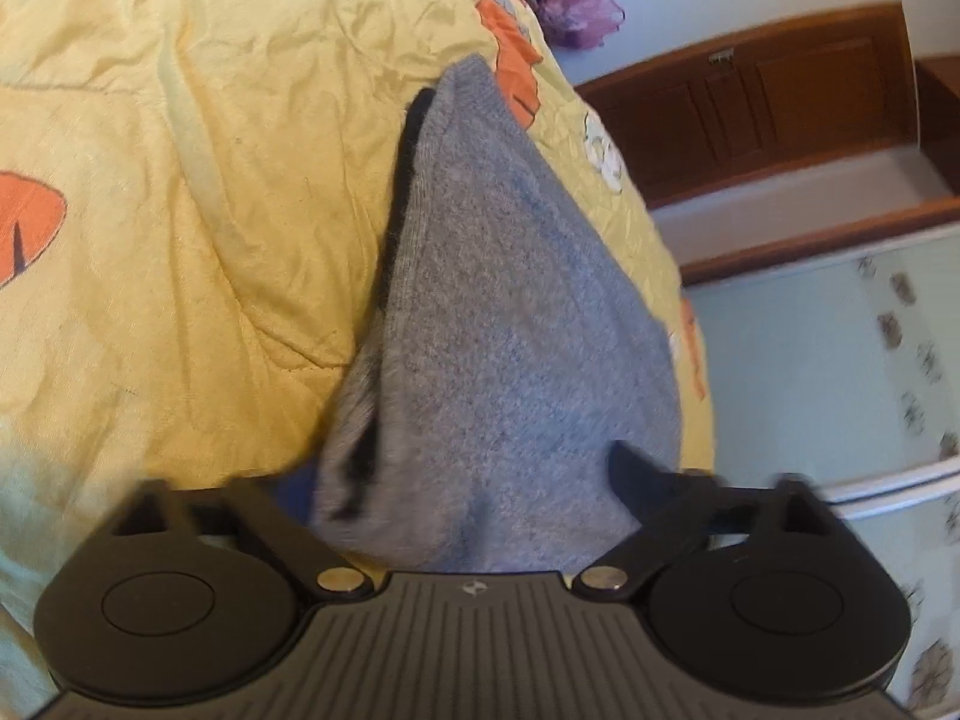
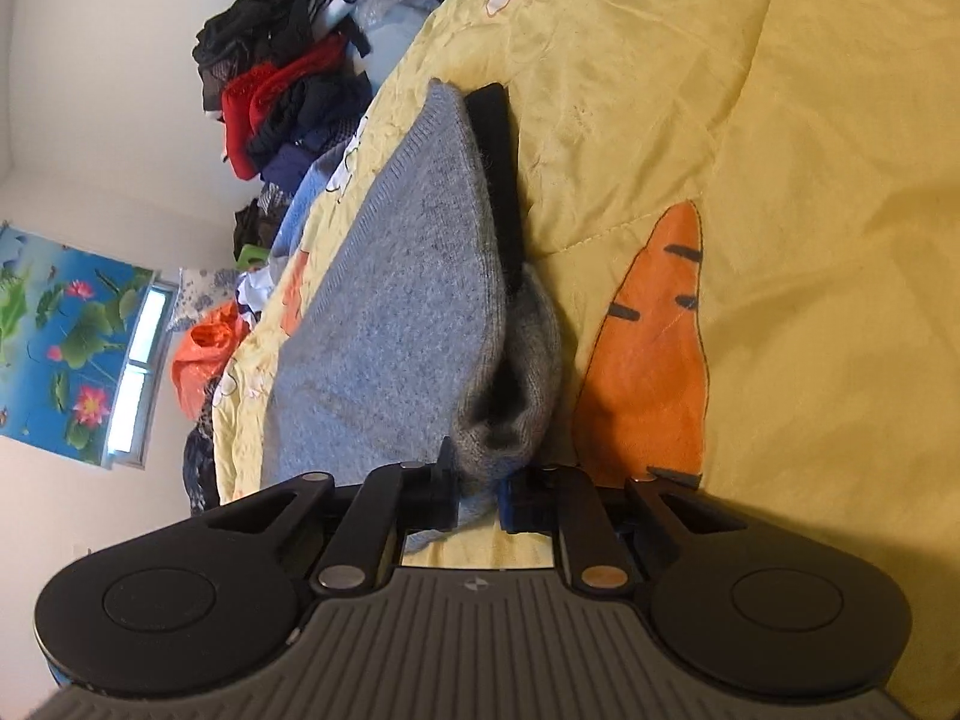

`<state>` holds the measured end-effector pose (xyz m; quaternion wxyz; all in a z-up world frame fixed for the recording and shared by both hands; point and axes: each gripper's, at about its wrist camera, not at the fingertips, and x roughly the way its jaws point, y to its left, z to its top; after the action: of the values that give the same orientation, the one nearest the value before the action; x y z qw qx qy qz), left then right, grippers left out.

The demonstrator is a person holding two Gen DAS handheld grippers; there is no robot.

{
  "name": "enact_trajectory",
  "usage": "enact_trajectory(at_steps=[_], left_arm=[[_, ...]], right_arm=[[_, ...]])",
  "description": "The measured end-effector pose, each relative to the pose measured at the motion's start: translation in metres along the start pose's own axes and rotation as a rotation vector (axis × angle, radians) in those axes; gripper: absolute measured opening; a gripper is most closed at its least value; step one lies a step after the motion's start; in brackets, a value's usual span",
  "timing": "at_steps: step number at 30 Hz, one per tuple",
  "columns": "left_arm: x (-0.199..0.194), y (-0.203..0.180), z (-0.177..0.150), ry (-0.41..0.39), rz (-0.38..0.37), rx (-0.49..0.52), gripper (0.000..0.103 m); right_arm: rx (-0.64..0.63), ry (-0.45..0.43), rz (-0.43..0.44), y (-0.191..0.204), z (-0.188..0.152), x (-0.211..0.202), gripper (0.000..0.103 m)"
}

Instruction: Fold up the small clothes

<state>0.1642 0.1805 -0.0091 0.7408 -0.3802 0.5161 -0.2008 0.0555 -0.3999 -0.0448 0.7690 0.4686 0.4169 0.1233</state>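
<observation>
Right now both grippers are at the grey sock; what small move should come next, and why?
Probably lift the near end and carry it toward the far tip. The right gripper is shut on the grey sock, which lies stretched along the yellow quilt.

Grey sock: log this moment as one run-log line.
item: grey sock on yellow quilt | right tool: shut on sock end | left tool: sock between jaws, grip unclear

Grey sock [image 1: 498,324] with black trim, on the yellow quilt.
Knit, heather grey, black band along one long edge. Lies stretched away from my fingers, tapering to a far tip. Near end bunched and lifted off the quilt; black lining shows in the fold [image 2: 510,396].
</observation>
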Motion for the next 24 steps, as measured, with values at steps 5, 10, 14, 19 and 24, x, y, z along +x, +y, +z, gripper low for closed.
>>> enact_trajectory(at_steps=[5, 10, 14, 19, 24], left_arm=[[0.011, 0.02, -0.009, 0.007, 0.008, -0.04, 0.007], [0.003, 0.012, -0.017, -0.049, 0.026, 0.043, 0.005], [-0.009, 0.005, -0.02, -0.085, 0.002, 0.068, 0.005], [-0.026, -0.007, -0.021, -0.104, -0.018, 0.089, 0.005], [-0.045, -0.019, -0.026, -0.113, -0.029, 0.112, 0.005]], right_arm=[[0.069, -0.08, 0.021, -0.005, -0.009, -0.001, 0.012], [0.039, -0.137, 0.006, 0.011, -0.017, -0.004, 0.011], [0.021, -0.174, 0.031, 0.031, -0.016, -0.014, 0.011], [0.005, -0.211, 0.068, 0.054, -0.015, -0.031, 0.011], [-0.011, -0.23, 0.083, 0.064, -0.021, -0.049, 0.01]])
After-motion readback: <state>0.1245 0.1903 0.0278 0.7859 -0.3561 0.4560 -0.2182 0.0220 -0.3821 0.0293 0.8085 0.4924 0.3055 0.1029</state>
